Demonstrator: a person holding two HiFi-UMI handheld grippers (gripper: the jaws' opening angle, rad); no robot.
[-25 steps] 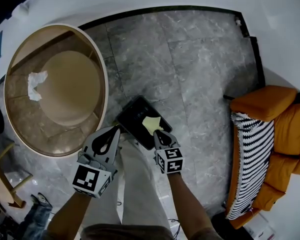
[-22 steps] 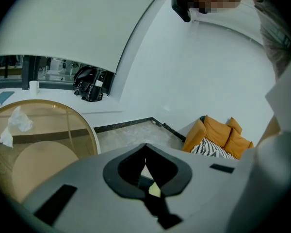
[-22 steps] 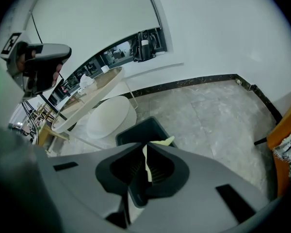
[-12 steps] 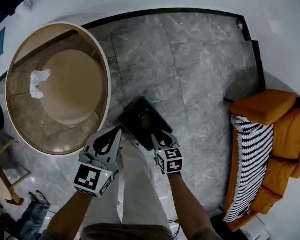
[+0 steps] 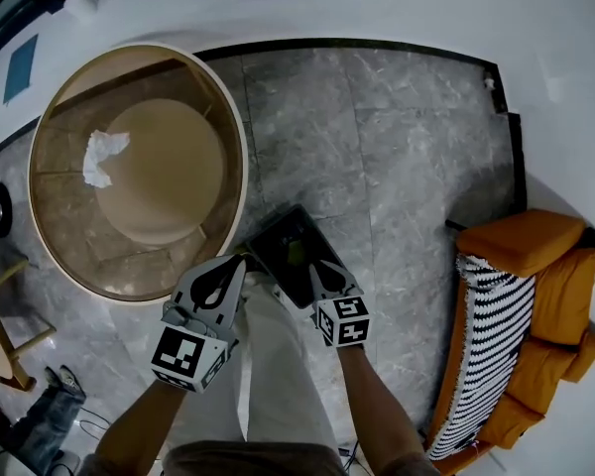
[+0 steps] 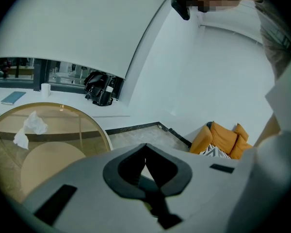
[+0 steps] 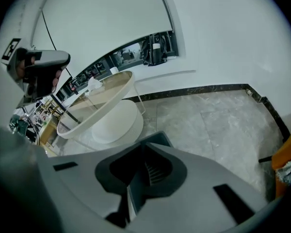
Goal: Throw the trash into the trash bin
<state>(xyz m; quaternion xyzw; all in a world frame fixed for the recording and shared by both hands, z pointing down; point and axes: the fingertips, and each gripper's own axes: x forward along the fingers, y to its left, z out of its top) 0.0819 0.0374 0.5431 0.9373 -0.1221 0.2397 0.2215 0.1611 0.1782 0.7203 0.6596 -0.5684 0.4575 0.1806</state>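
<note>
The black trash bin (image 5: pixel 278 238) stands on the grey floor just ahead of both grippers. A dim yellowish scrap (image 5: pixel 296 254) lies inside it. My right gripper (image 5: pixel 317 266) hangs over the bin's near right rim; its jaws have just been closing and now meet with nothing between them. In the right gripper view the bin's rim (image 7: pixel 157 139) shows past the joined tips (image 7: pixel 144 145). My left gripper (image 5: pixel 240 260) is shut and empty at the bin's near left corner. A crumpled white tissue (image 5: pixel 103 157) lies on the round glass table (image 5: pixel 233 181).
An orange sofa (image 5: pixel 540 241) with a black-and-white striped cushion (image 5: pixel 476 350) stands at the right. A black-edged white wall (image 5: pixel 397 8) curves round the far side. The person's legs (image 5: pixel 278 365) stand right behind the bin. Clutter (image 5: pixel 20 365) sits at the lower left.
A second ago the right gripper held a yellow paper above the bin. It let go, the paper dropped inside, and the jaws came together again. Both grippers rose a little.
</note>
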